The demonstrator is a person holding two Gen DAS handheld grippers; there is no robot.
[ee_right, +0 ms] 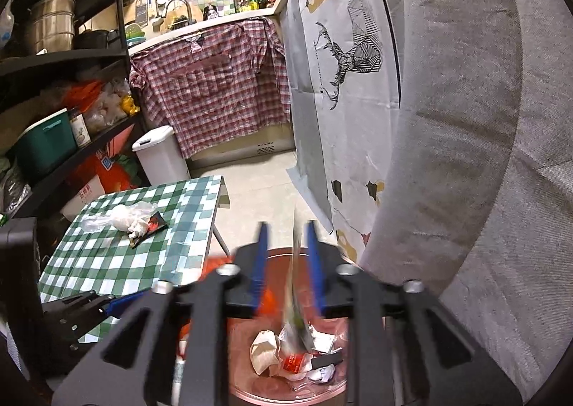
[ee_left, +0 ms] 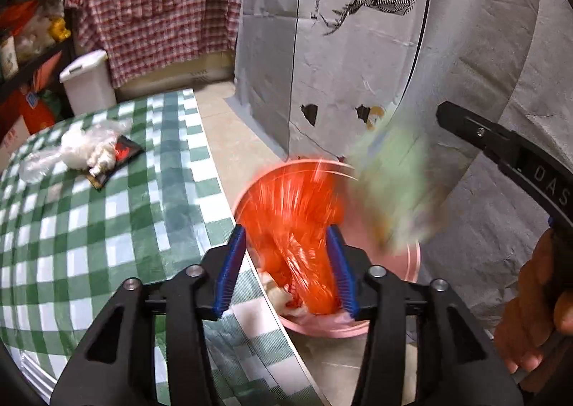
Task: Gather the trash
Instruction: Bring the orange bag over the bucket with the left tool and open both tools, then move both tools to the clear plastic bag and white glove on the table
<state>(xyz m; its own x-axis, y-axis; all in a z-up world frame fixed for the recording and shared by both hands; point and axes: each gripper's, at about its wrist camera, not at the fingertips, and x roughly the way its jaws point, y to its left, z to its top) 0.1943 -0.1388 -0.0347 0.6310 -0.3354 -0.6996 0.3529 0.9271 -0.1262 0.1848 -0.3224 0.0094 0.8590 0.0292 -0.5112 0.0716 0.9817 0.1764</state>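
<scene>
Here, motion blur hides much. In the left wrist view, an orange bag [ee_left: 297, 227] is a streak between the blue pads of the left gripper [ee_left: 286, 266]; its jaws stand apart, and whether the pads press the bag cannot be told. A pale green wrapper [ee_left: 394, 184] is a smear above the pink bin [ee_left: 412, 262], its edges lost. The right gripper's tip pokes in at the frame's right edge, above a hand [ee_left: 533, 313] that is cut off.

In the right wrist view, the right gripper [ee_right: 286, 266] has its jaws parted, with a thin blurred wrapper [ee_right: 295, 284] hanging between the pads, seemingly free of both. Below it, the bin [ee_right: 250, 384] holds crumpled paper [ee_right: 265, 352], a red packet [ee_right: 292, 363] and other scraps, partly hidden by the gripper's black arms.

The bin sits on the floor in a narrow gap between the checked table [ee_left: 89, 245] edge and a grey cloth-covered wall [ee_right: 483, 155]. More trash [ee_left: 93, 151], clear plastic and a dark packet, lies at the table's far side. Open tiled floor [ee_right: 258, 184] lies beyond.
</scene>
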